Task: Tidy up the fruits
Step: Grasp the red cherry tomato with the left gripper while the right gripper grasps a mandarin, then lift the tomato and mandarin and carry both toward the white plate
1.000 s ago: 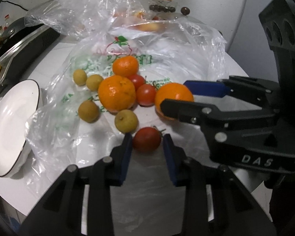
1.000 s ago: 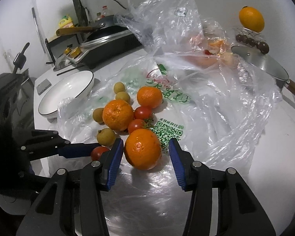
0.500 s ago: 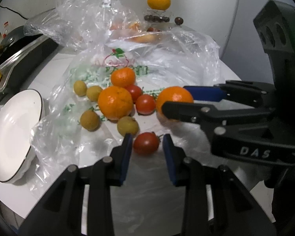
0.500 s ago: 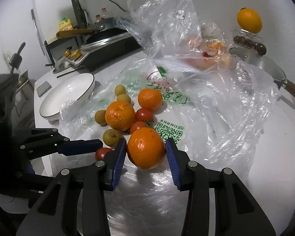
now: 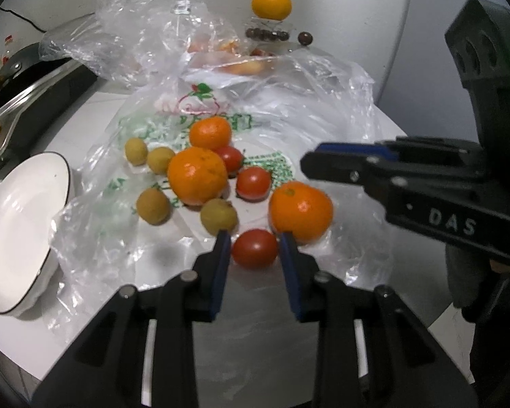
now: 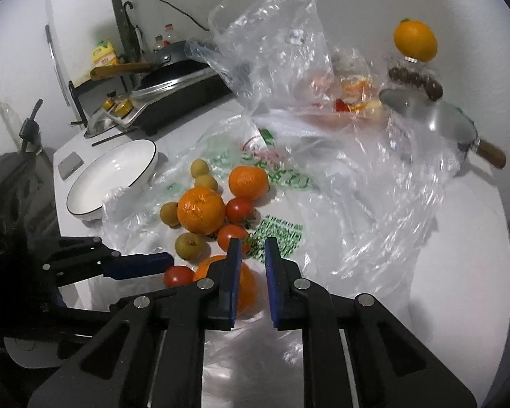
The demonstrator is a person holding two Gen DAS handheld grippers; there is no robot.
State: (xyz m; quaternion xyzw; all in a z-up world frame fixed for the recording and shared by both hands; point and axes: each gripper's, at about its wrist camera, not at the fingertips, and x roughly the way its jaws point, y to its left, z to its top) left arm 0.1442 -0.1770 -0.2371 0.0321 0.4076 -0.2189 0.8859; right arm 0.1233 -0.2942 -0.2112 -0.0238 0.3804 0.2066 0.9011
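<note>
A small red tomato (image 5: pixel 255 249) lies on the clear plastic bag (image 5: pixel 323 119) between my left gripper's (image 5: pixel 254 234) blue pads, which touch both its sides as the jaws close. Just to its right sits an orange (image 5: pixel 301 210). My right gripper (image 5: pixel 309 161) hovers above and beyond that orange. In the right wrist view my right gripper (image 6: pixel 250 241) is closing to a narrow gap with nothing between the pads. The orange (image 6: pixel 247 292) lies under its left finger, outside the jaws. The left gripper (image 6: pixel 166 258) reaches the tomato (image 6: pixel 178 275) from the left.
More fruit sits behind on the bag: a big orange (image 5: pixel 197 175), a smaller orange (image 5: pixel 210 132), two tomatoes (image 5: pixel 254 183) and several yellow-brown longans (image 5: pixel 153 205). A white plate (image 5: pixel 17 221) stands left. A lidded pot (image 6: pixel 425 119) and a stove (image 6: pixel 180 91) stand at the back.
The right gripper's jaws have drawn together and the orange that sat between them is now outside, under the left finger. The left gripper stays around the tomato, slightly tighter.
</note>
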